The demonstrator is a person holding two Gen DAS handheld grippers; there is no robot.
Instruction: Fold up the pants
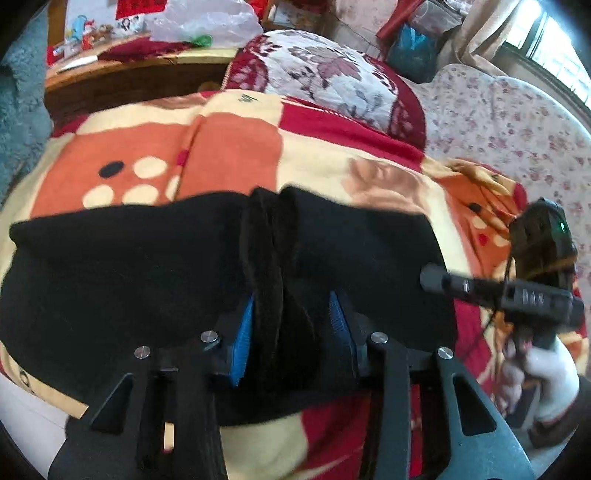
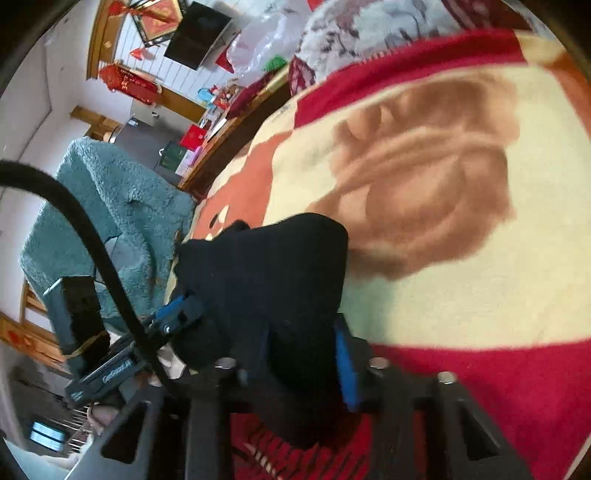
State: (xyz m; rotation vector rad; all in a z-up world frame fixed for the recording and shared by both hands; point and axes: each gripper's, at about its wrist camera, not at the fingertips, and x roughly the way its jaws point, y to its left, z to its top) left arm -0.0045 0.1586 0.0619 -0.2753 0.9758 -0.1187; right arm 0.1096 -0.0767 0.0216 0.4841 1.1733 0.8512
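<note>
The black pants [image 1: 129, 266] lie across a patterned blanket [image 1: 229, 147] on a bed. My left gripper [image 1: 291, 325] is shut on a bunched fold of the pants between its blue pads [image 1: 243, 332]. My right gripper [image 2: 295, 350] is shut on another bunch of the pants [image 2: 273, 266], cloth filling the gap beside its blue pad [image 2: 345, 365]. In the left wrist view the right gripper [image 1: 436, 280] reaches in from the right at the pants' edge, held by a gloved hand [image 1: 543, 373]. In the right wrist view the left gripper [image 2: 177, 314] shows at the left.
A floral pillow [image 1: 332, 74] and a floral sheet [image 1: 498, 118] lie beyond the blanket. A wooden headboard shelf [image 1: 129, 70] holds clutter and a plastic bag [image 1: 207, 18]. A teal fluffy cover [image 2: 110, 206] drapes beside the bed. A black cable [image 2: 92, 236] arcs at the left.
</note>
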